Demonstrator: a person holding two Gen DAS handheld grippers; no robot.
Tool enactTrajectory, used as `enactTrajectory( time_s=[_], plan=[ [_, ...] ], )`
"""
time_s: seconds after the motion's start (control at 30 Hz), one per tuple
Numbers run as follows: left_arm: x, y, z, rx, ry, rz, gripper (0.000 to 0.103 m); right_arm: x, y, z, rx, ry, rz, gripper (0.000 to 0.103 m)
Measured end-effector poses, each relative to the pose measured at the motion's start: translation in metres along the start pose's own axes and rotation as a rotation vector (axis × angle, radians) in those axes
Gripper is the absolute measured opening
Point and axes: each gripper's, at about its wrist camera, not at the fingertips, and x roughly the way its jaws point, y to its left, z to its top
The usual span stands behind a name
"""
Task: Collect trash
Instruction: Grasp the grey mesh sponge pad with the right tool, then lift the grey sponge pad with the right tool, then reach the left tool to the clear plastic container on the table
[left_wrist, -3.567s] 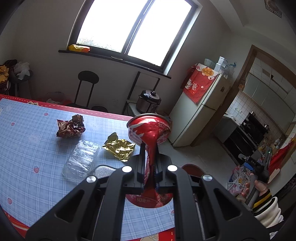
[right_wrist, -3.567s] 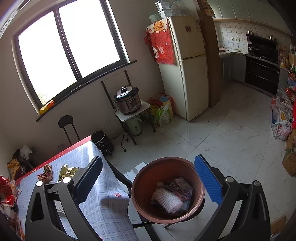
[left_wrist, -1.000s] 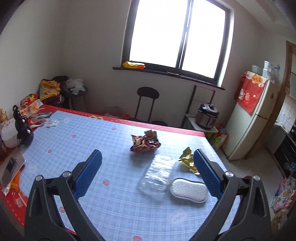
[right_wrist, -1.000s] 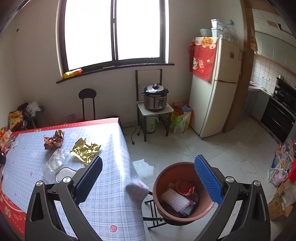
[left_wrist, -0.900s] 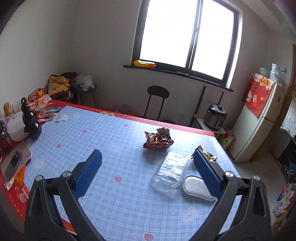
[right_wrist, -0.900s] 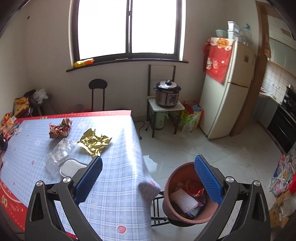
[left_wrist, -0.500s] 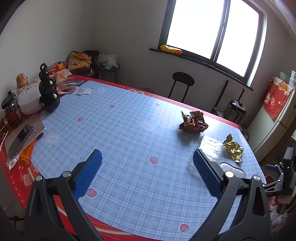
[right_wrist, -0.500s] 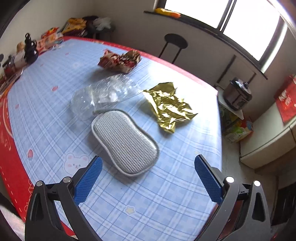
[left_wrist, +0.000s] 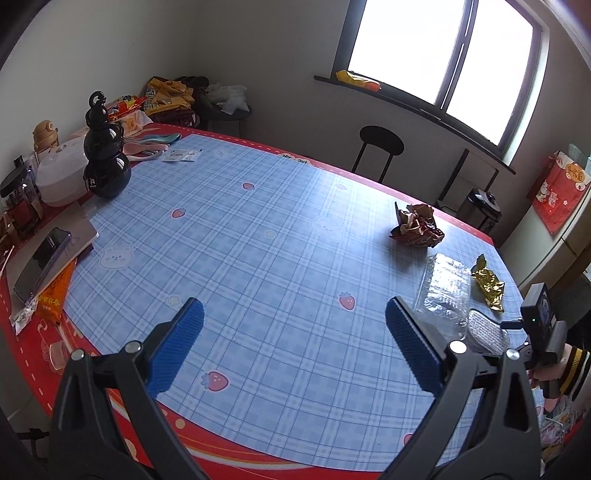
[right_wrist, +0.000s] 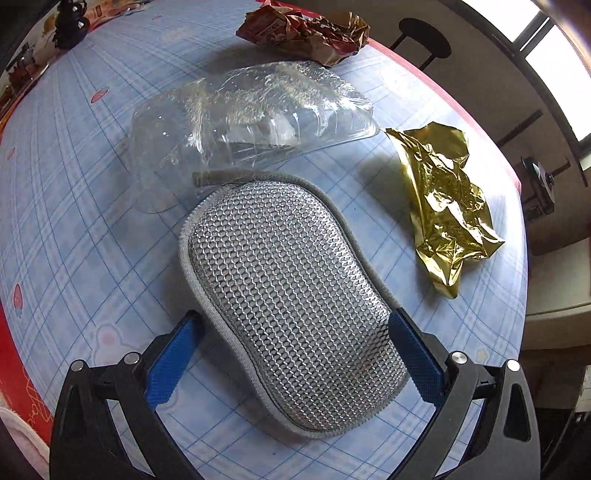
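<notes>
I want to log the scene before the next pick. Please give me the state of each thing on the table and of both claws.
Left claw: open, empty, above the table.
Right claw: open, its fingers either side of the sponge.
Silver mesh sponge: lying flat.
Clear plastic container: crushed.
Gold foil wrapper: crumpled.
Red-brown wrapper: crumpled into a wad.
Table: covered with a blue checked cloth.

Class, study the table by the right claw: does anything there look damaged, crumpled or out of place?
Yes. The clear plastic container is crushed, and the gold foil wrapper and red-brown wrapper are crumpled. The silver mesh scrubbing pad, between the right claw fingers, looks intact.
</notes>
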Motion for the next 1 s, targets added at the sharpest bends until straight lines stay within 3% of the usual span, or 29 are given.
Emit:
enactTrajectory(
  time_s=[0.13,0.23,0.33,0.4,0.5,0.73,1.0],
  plan=[
    [0.003,0.002,0.001,0.000,0.005,-0.006,0.097,0.003,-0.005,0.004,0.054,-0.002,0.031,0.098],
    [0.005,0.001,0.001,0.002,0.009,-0.015,0.097,0.001,-0.012,0.007,0.106,-0.010,0.047,0.090],
    [0.006,-0.002,0.001,0.006,0.013,-0.023,0.097,-0.011,-0.016,0.007,0.146,-0.042,0.085,0.078],
    [0.007,-0.006,0.001,0.008,0.014,-0.031,0.097,-0.023,-0.015,0.004,0.168,-0.070,0.106,0.062],
    [0.007,-0.015,0.001,0.017,0.015,-0.049,0.097,-0.041,-0.013,-0.004,0.206,-0.112,0.151,0.046],
    [0.013,-0.051,0.001,0.078,0.032,-0.108,0.097,-0.078,-0.015,-0.033,0.303,-0.206,0.240,0.020],
    [0.025,-0.109,-0.003,0.174,0.076,-0.222,0.097,-0.094,-0.017,-0.075,0.483,-0.252,0.338,0.018]
  ],
)
